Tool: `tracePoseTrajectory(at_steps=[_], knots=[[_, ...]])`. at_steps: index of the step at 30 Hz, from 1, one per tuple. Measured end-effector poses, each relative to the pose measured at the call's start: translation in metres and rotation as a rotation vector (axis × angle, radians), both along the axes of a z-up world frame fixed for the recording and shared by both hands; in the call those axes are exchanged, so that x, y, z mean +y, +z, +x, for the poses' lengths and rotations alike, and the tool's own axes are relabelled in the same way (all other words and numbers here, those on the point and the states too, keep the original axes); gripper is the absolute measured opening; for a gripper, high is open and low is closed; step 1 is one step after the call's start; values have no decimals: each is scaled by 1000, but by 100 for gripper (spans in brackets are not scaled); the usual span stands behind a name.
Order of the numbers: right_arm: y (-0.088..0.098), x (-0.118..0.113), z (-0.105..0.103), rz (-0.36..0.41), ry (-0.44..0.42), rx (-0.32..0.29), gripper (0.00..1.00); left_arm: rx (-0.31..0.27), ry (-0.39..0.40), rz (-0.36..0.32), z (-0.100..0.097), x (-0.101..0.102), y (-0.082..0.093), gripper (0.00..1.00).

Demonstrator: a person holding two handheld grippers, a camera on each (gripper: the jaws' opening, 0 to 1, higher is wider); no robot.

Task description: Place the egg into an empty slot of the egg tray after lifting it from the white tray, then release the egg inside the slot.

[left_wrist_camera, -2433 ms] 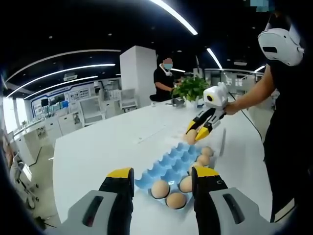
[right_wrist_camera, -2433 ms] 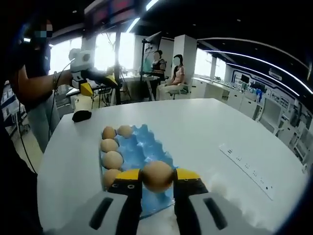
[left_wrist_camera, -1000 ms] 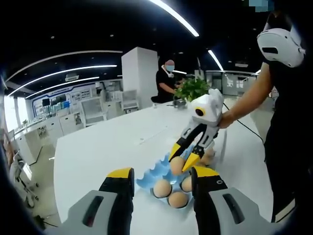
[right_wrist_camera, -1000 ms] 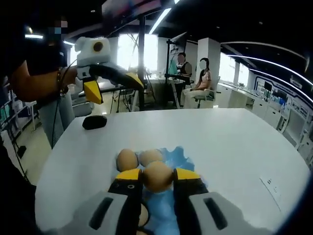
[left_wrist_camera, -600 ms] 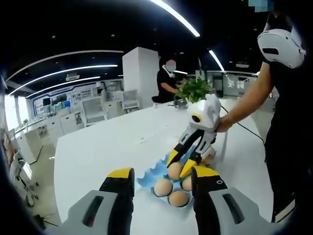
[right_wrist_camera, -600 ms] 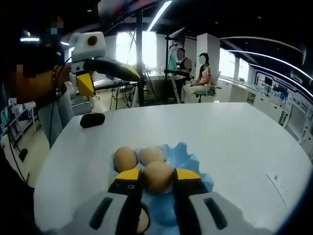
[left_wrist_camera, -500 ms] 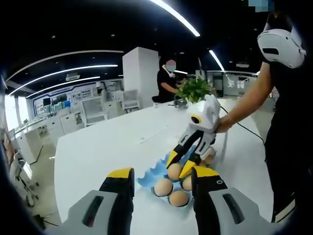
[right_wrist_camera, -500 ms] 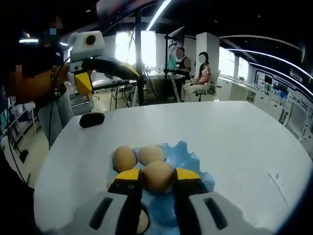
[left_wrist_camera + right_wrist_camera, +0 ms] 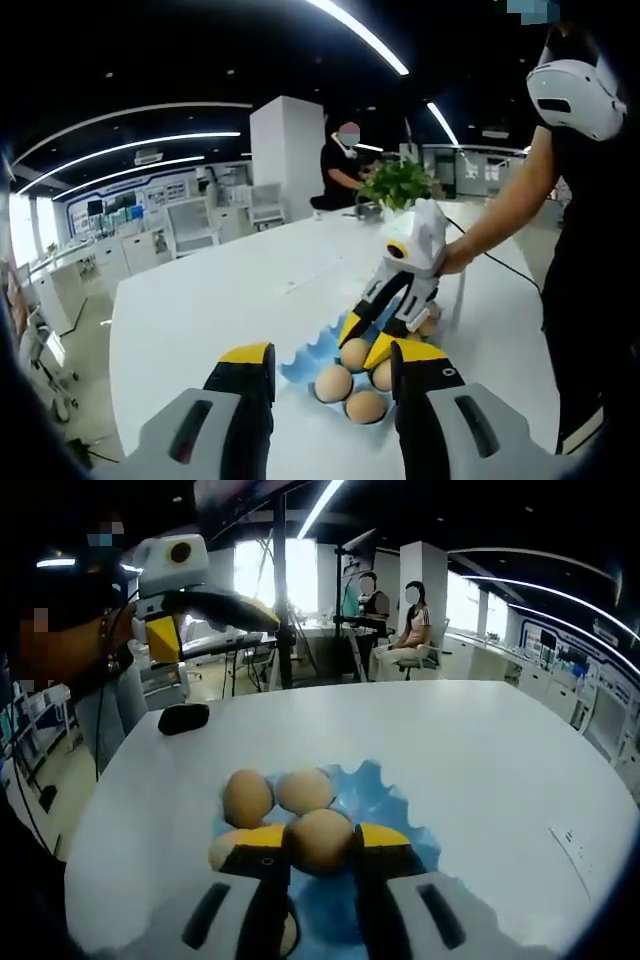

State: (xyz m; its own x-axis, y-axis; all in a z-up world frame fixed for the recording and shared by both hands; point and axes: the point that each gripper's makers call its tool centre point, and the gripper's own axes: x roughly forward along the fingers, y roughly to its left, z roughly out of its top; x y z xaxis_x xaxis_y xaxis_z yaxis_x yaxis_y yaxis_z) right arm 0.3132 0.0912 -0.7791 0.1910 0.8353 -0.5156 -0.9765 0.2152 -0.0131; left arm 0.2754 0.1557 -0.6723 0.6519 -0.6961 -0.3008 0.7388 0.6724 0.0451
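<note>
Lowered since the earlier frames, the right gripper [image 9: 320,842] now sits at the bottom centre of its view, jaws clamped on the egg [image 9: 320,839] just above the blue egg tray [image 9: 400,825]. Two eggs [image 9: 275,794] sit beyond it. At lower centre of its own view, the left gripper [image 9: 330,362] hangs with jaws apart above the white table [image 9: 200,300].

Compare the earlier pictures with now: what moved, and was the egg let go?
The right gripper carried the egg from the tray's far end to the near end and lowered it toward the blue egg tray. It is still gripped, not released. The left gripper stays raised and open.
</note>
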Motion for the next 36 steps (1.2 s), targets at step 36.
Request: tracePoseTrajectory(at_steps=[36], knots=[[17,-49,-3,35,-56,-10,30,-17,3,1,0,-2,7,46]])
